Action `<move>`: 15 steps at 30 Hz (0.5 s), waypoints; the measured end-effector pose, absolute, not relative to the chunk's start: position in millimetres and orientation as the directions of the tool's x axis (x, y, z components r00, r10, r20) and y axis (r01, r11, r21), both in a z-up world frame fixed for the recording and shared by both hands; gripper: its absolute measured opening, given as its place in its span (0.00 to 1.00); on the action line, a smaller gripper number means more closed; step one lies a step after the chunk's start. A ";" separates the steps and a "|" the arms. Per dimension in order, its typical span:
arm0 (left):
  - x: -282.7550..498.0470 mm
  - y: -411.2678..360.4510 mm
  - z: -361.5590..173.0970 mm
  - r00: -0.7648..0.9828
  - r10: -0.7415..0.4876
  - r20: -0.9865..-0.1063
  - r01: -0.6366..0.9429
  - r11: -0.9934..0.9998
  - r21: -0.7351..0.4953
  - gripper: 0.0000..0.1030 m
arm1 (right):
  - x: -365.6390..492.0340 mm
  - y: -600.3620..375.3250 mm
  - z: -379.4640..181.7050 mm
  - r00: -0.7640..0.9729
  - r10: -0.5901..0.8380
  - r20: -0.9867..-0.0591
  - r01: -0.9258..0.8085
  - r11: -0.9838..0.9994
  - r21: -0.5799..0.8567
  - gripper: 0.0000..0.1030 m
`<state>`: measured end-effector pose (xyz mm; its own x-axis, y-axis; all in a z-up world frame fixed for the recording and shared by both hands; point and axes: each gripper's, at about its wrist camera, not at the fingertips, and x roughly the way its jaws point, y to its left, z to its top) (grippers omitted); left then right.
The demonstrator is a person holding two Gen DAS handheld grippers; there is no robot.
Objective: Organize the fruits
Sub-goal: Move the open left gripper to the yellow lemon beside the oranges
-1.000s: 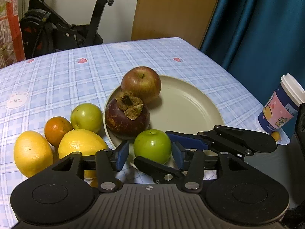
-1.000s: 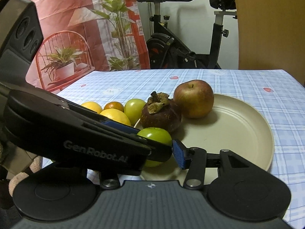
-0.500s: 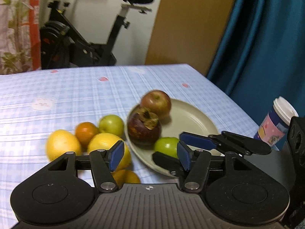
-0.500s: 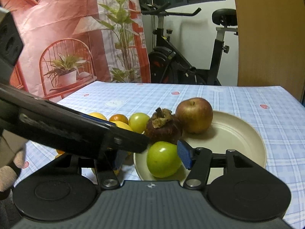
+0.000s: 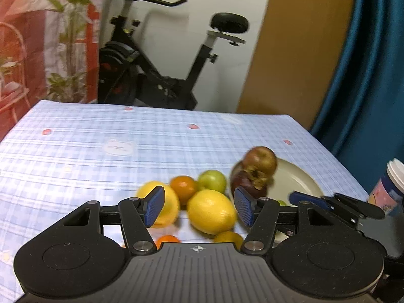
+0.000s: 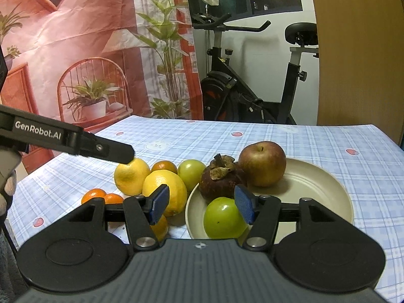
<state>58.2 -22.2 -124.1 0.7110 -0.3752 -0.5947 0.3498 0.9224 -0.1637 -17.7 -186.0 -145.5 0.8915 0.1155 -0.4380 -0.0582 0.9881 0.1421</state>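
On the plate's [image 6: 325,189] near edge the green apple [image 6: 222,218] rests free, both grippers' jaws parted and holding nothing.

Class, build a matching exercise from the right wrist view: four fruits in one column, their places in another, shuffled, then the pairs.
1. red apple
2. mangosteen
3. near green apple
4. far lemon

A. on the tablecloth, off the plate
B. plate's front, between the right gripper pads
C. plate's far side
D. plate's left edge, before the red apple

1-C, 2-D, 3-B, 4-A
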 end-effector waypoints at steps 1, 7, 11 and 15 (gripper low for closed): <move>59.0 -17.3 -123.3 0.717 -0.368 -0.591 0.336 0.926 -0.169 0.62 | -18.1 -185.5 -145.4 0.891 0.116 -0.438 -0.059 0.988 0.140 0.59; 62.2 10.5 -121.2 0.743 -0.336 -0.578 0.270 0.942 -0.201 0.62 | -16.9 -183.6 -145.8 0.891 0.118 -0.439 -0.065 0.989 0.135 0.59; 69.7 20.3 -125.8 0.742 -0.334 -0.582 0.239 0.942 -0.237 0.62 | -13.7 -180.2 -147.1 0.885 0.122 -0.449 -0.070 0.989 0.130 0.59; 72.0 20.2 -129.8 0.736 -0.340 -0.586 0.238 0.940 -0.246 0.62 | -11.1 -173.9 -148.2 0.880 0.131 -0.457 -0.088 0.990 0.114 0.59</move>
